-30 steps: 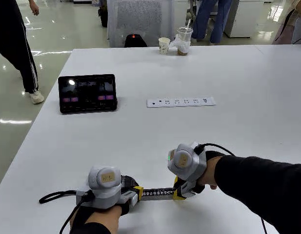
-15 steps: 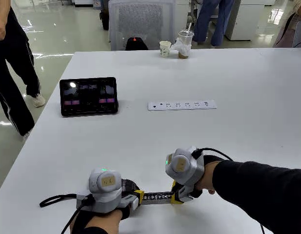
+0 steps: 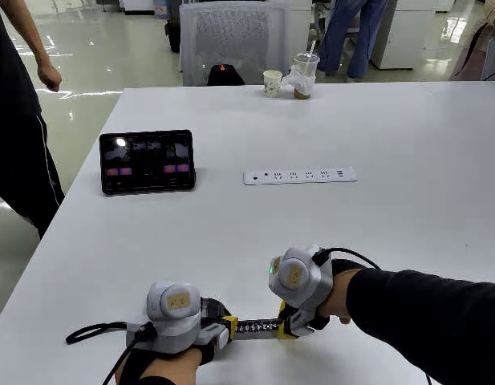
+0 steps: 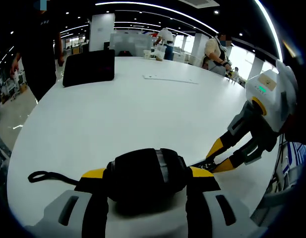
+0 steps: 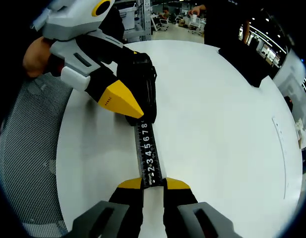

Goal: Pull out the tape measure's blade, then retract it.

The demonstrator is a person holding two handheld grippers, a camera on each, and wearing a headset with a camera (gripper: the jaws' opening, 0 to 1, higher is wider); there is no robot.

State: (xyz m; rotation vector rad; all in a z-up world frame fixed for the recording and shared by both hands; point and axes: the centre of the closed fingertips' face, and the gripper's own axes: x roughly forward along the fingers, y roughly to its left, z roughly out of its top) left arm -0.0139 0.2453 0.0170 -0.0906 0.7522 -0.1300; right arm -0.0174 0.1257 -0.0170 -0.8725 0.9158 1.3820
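Tape measure (image 4: 148,186) sits low and central in the left gripper view. Its black case is clamped between the yellow-tipped left tongs (image 4: 148,173), which press on both of its sides. In the head view it lies at the bottom centre of the frame on the white tabletop (image 3: 391,136), with a black strap (image 3: 91,330) trailing toward the lower left. A short run of blade (image 5: 149,148) stretches out of the case, numbers up, close over the tabletop. The right tongs (image 5: 153,184), at the bottom of the right gripper view, pinch the blade's free end between their yellow tips. Farther up the head view, a dark tablet (image 3: 147,160) sits at the left and a white power strip (image 3: 299,175) lies near the centre, both well apart from the tape measure.
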